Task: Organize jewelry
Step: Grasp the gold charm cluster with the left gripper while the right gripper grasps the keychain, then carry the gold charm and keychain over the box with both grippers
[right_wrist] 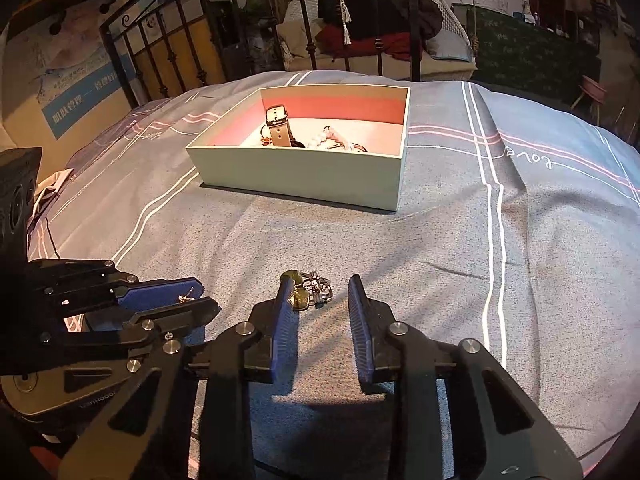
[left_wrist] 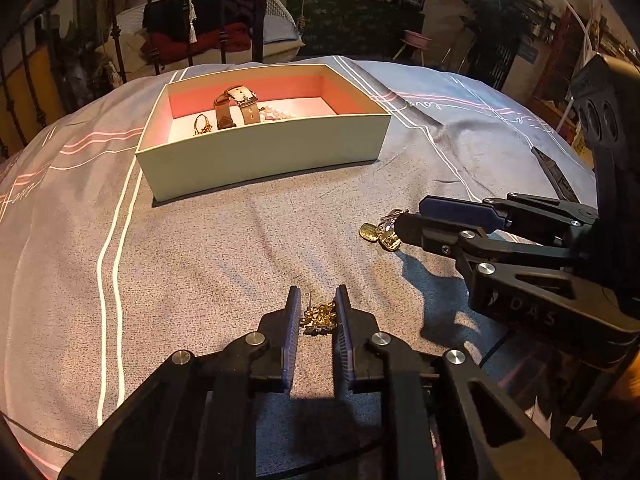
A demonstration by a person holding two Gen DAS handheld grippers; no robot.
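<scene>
Grasp step, both sides. Left gripper (left_wrist: 317,312) jaws clamped on the gold earring (left_wrist: 319,317) between its pads. Right gripper (right_wrist: 320,300) jaws still apart; the charm cluster (right_wrist: 308,289) sits against its left pad. Next, probably: finish closing, lift, carry to the box (left_wrist: 264,152) ahead.

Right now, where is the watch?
In the left wrist view, the watch sits inside the open box on the bed, left of middle, between a gold ring and pearls.

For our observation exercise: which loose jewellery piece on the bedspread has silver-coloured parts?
The charm cluster by the right gripper; the earring held in the left gripper is all gold.
</scene>
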